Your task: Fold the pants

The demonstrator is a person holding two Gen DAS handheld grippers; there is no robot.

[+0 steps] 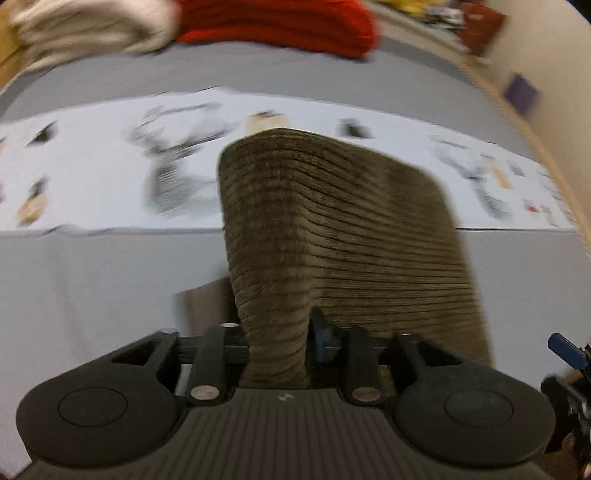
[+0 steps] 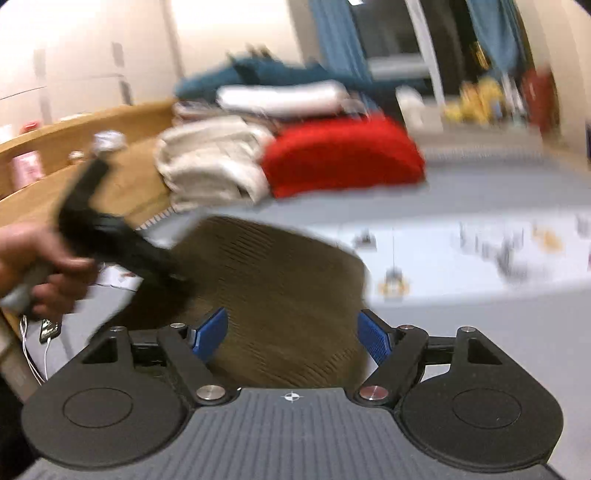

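Between the fingers of the left gripper [image 1: 279, 347], low in the left wrist view, a bunched fold of the olive-brown corduroy pants [image 1: 332, 229] is pinched tight, and the cloth rises from there toward 12 o'clock as a broad ribbed panel. Behind it lies a white printed sheet [image 1: 110, 166] across the grey bed [image 1: 92, 280], with a red knit [image 1: 280, 26] at 12 o'clock and a cream garment [image 1: 88, 29] at 11 o'clock (both are blurred). At 4 o'clock a blue-tipped piece of the other tool shows at the frame's edge.

From the right wrist view, the right gripper [image 2: 291, 338] stands spread wide, its blue pads [image 2: 210, 332] apart on either side of the pants [image 2: 280, 280] without pressing them; the cloth passes between and beyond the pads toward 11 o'clock. At 9 o'clock a hand [image 2: 33, 266] grips the black body of the left gripper [image 2: 177, 280], which meets the pants' left edge. Past the cloth, the red knit [image 2: 343, 158] sits near 12 o'clock beside the cream garment [image 2: 210, 158], with a teal pile [image 2: 236, 77] and a white fold behind them. A wooden bed frame [image 2: 85, 125] curves along 10 o'clock.
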